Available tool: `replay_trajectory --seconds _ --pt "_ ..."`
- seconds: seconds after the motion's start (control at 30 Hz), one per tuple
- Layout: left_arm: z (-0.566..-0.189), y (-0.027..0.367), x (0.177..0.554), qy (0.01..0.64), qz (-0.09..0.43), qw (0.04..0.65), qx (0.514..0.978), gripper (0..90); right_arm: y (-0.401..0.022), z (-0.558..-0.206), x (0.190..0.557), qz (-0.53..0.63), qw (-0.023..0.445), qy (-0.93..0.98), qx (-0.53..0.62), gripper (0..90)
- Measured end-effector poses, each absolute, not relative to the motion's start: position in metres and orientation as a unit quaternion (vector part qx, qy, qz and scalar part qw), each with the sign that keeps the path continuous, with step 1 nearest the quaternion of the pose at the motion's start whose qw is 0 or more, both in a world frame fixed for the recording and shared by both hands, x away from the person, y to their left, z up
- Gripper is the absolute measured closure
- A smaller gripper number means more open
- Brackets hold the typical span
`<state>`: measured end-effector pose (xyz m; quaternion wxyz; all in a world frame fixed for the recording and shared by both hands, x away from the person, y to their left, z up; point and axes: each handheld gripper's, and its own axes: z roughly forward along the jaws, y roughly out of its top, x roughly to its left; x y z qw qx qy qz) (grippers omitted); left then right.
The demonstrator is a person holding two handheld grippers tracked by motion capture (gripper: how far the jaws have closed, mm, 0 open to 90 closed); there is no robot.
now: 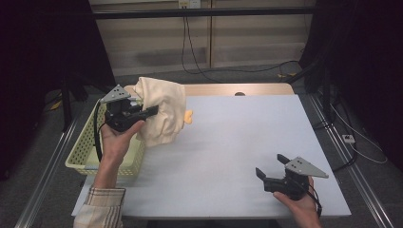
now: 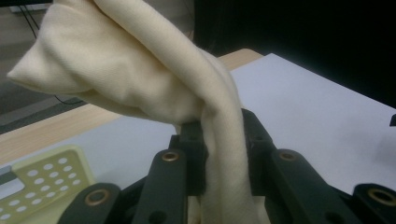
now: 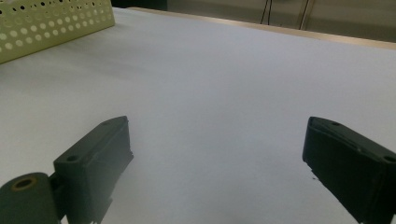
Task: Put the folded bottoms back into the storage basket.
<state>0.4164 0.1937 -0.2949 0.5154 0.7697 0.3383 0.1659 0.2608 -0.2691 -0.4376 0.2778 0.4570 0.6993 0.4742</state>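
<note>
High view: the left gripper was raised over the near-left part of the table, above the inner edge of the basket, with the cream cloth bunched against its jaws and hanging down toward the white table surface.
High view, extra: a small orange patch showed at the cloth's right edge; whether it belonged to the cloth or lay behind it could not be told.
Left gripper view: the jaws of the left gripper were closed tight on a twisted fold of the cloth; the pinch itself, hidden from above, was plain here.
Left gripper view, extra: a corner of the perforated basket sat at lower left, below the jaws.
Right gripper view: the right gripper stood with jaws wide apart and nothing between them, bare table ahead and the basket wall far at upper left.
Right gripper, position: near the table's front right, well apart from the cloth, as seen in the high view.
Cloth, appearance: pale cream, soft knit-like weave, gathered into thick rounded folds; one corner jutted out to the left, a rope-like fold ran down through the jaws.
Cloth, location: lifted clear, held at the table's left side beside the basket.
</note>
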Motion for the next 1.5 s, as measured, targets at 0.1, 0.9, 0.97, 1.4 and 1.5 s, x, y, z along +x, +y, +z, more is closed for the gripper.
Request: replay_trajectory --seconds 0.1,0.9,0.97,1.4,1.5 --pt "-0.293 0.198 0.416 0.341 0.169 0.516 0.768 75.4 -0.269 -0.438 0.261 0.474 0.278 0.699 0.457 7.8" --pt "-0.268 0.229 0.389 0.347 0.184 0.530 0.751 75.3 -0.268 -0.438 0.262 0.474 0.277 0.701 0.454 7.9" --pt "-0.268 0.231 0.388 0.347 0.186 0.530 0.751 75.3 -0.268 -0.438 0.262 0.474 0.277 0.701 0.454 7.9" --pt "-0.276 0.269 0.390 0.383 0.210 0.514 0.738 75.3 -0.267 -0.438 0.261 0.475 0.275 0.704 0.451 7.8" --pt "-0.278 0.275 0.392 0.391 0.209 0.513 0.735 75.2 -0.267 -0.437 0.261 0.475 0.275 0.704 0.450 7.8"
